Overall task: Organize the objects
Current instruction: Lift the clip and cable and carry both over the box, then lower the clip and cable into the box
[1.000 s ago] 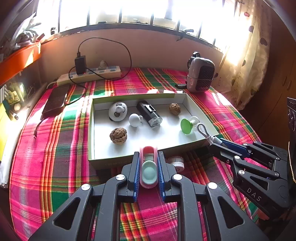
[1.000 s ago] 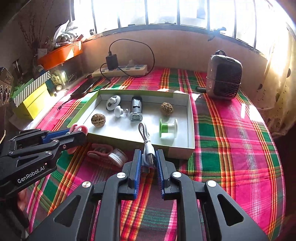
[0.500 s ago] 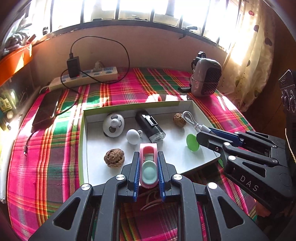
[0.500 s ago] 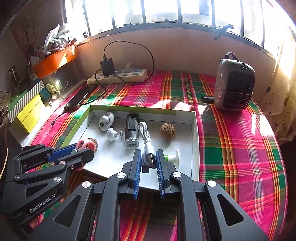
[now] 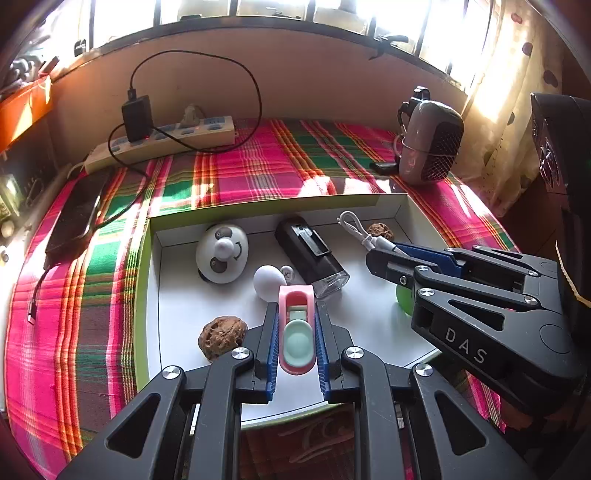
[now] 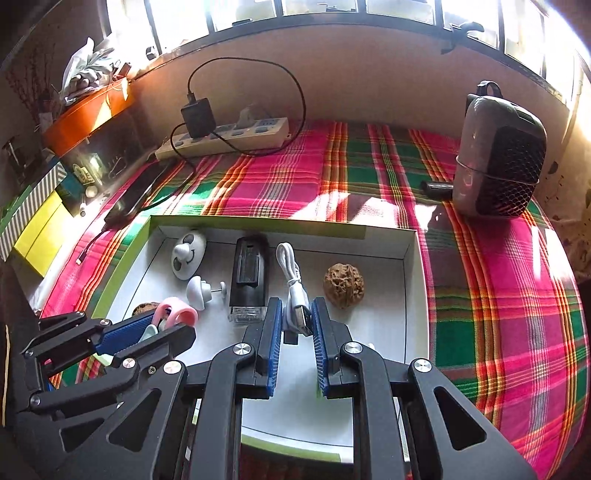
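Worktop under pink, green and orange plaid cloth, barred window along the rear, strong sunlight, tan wall beneath the sill, spotted cream curtain at right, orange shelf at left, white power strip with black charger.

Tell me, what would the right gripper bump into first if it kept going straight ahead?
Probably the white tray floor or back wall; the right gripper, shut on the white USB cable, points between the black rectangular device and brown walnut.

A pink-and-mint clip sits clamped lengthwise over the white tray. A looped white USB cable hangs above the tray's floor, beside a wrinkled walnut.
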Available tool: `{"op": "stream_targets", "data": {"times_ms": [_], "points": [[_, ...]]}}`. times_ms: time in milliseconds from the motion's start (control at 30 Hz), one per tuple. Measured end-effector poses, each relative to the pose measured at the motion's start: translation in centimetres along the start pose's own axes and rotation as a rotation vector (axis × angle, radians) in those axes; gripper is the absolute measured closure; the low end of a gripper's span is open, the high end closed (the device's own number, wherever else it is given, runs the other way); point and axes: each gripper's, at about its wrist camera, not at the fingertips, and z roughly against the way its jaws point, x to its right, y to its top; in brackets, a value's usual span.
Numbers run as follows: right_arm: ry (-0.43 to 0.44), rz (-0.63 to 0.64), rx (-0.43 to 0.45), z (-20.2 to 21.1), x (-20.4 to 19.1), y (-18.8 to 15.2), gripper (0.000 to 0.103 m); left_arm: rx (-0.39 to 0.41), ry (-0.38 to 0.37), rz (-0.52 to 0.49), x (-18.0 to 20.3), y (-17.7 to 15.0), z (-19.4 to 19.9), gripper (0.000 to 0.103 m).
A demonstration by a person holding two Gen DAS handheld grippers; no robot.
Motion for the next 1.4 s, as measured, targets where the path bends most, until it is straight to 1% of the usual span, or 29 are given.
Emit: {"op": "stream_targets", "data": {"times_ms": [167,367,667,1400], "points": [[0.009,-0.002,-0.025,-1.1,0.1,0.2,0.086,-0.015,0.001,-0.004,0.1,0.0,-0.8,0.087],[0.001,-0.005,-0.04,-2.0,0.1,0.4,0.086,-0.026,0.015,-0.011,0.0,-0.1,-1.4,0.087],[-0.005,0.008,-0.047,-2.5,-0.2,0.4,0.086,-0.044,0.012,0.0,-0.2,-0.1,-2.0,0.087],[-0.013,0.005,-0.048,-2.8,-0.4,0.4,0.085,-0.044,0.005,0.009,-0.2,-0.1,-2.1,0.087]]}}
